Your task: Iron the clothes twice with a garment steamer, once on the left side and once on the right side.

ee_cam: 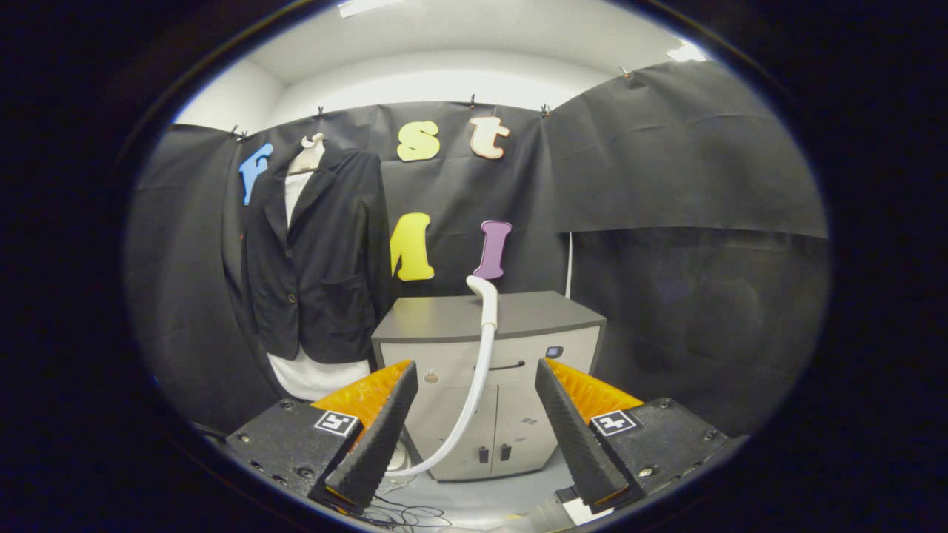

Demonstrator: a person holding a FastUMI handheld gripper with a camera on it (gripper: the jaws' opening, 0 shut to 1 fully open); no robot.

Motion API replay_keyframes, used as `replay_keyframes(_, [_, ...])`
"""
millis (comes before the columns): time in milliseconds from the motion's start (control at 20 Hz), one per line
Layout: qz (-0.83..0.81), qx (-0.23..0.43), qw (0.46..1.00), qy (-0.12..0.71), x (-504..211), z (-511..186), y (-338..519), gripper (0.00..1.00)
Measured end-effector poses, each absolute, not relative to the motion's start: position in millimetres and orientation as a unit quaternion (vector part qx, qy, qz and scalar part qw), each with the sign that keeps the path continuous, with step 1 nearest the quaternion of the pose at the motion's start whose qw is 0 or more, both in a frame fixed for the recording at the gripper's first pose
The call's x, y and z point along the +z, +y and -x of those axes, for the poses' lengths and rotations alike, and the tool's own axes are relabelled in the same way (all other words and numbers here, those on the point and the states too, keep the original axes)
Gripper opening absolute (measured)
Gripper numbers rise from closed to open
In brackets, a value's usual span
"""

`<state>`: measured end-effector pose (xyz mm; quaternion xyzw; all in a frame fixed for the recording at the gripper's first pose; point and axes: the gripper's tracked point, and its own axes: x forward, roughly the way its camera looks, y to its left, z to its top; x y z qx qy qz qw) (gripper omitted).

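Note:
A dark blazer (318,259) over a white shirt (315,377) hangs on a white mannequin form against the black cloth wall, beyond and to the left of my fingers. The garment steamer's white head (485,296) rests on the top of a grey cabinet (489,318), and its white hose (466,407) curves down in front of the cabinet toward the floor. My gripper (474,374) is open, with the hose seen in the wide gap between its fingers, well beyond them. Nothing is held.
The grey cabinet has a drawer and two lower doors (500,429) and stands straight ahead. Thin dark cables (404,512) lie on the pale floor just under the fingers. Black cloth walls close the booth on the left, back and right.

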<state>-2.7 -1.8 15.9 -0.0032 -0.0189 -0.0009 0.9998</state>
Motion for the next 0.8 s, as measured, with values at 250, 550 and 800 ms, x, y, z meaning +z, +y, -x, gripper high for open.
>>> replay_keyframes(250, [-0.001, -0.006, 0.999, -0.035, 53, -8, -12, 0.99])
replay_keyframes(550, [0.005, 0.005, 0.998, -0.058, 110, -42, -16, 0.99])
replay_keyframes(800, [-0.001, 0.026, 0.997, -0.076, 167, -100, -17, 0.99])
